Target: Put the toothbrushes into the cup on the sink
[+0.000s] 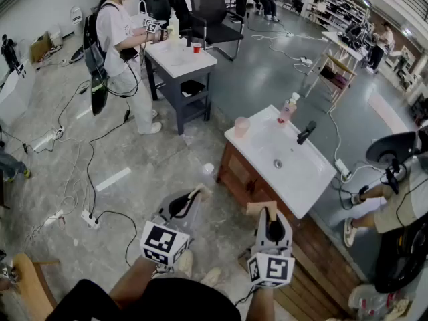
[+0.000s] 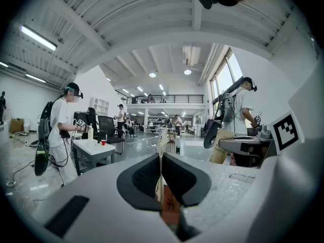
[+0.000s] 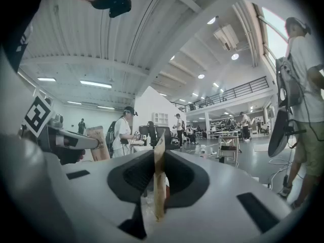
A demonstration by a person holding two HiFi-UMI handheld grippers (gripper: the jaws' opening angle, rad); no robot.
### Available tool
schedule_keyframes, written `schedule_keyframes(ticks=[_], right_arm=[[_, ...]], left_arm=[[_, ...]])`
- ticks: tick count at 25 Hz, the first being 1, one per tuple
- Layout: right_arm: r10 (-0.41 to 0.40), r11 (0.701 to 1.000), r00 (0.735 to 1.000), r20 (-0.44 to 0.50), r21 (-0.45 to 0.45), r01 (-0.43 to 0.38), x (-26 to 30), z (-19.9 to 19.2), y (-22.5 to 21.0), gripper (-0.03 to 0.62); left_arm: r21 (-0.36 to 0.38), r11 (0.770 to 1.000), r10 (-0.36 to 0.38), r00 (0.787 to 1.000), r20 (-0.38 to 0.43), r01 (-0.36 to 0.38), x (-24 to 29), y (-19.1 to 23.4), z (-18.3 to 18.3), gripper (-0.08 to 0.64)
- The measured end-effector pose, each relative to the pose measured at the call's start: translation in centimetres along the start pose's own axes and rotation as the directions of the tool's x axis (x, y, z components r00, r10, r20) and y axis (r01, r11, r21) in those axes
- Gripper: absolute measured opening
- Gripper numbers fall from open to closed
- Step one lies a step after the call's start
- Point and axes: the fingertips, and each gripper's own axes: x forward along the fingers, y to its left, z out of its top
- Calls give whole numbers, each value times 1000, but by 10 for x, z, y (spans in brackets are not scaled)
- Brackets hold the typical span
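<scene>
I stand a step short of the white sink (image 1: 309,179), which carries a pink cup (image 1: 241,126) at its far left corner and a black faucet (image 1: 305,132). My left gripper (image 1: 198,194) is shut on a thin tan toothbrush pack (image 1: 203,190). In the left gripper view that pack (image 2: 163,142) stands edge-on, clamped between the jaws of the left gripper (image 2: 161,158). My right gripper (image 1: 262,210) is shut on a second tan toothbrush pack (image 1: 257,208), seen edge-on (image 3: 159,186) in the right gripper view. Both grippers point roughly level, well short of the cup.
A pink soap bottle (image 1: 288,108) stands at the sink's back edge. The sink sits on a wooden cabinet (image 1: 242,179). Behind it a person (image 1: 120,39) works at a grey table (image 1: 180,62). Cables and a power strip (image 1: 89,219) lie on the floor at left; another person (image 1: 391,202) is at right.
</scene>
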Motion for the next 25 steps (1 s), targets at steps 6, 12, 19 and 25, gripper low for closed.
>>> schedule_keyframes(ticks=[6, 12, 19, 25], right_arm=[[-5, 1000, 1000, -2, 3, 5, 9, 3, 10, 55], [-12, 1000, 1000, -1, 12, 12, 22, 2, 22, 55], [-41, 999, 999, 11, 16, 41, 36, 1, 38, 57], [-56, 998, 998, 12, 28, 55, 48, -3, 46, 57]], left_arm=[[-2, 1000, -6, 1000, 1, 6, 1, 13, 3, 9], [-6, 1000, -20, 1000, 8, 20, 3, 30, 4, 9], [10, 999, -52, 998, 25, 52, 8, 53, 7, 9], [19, 998, -65, 998, 16, 65, 13, 71, 3, 9]])
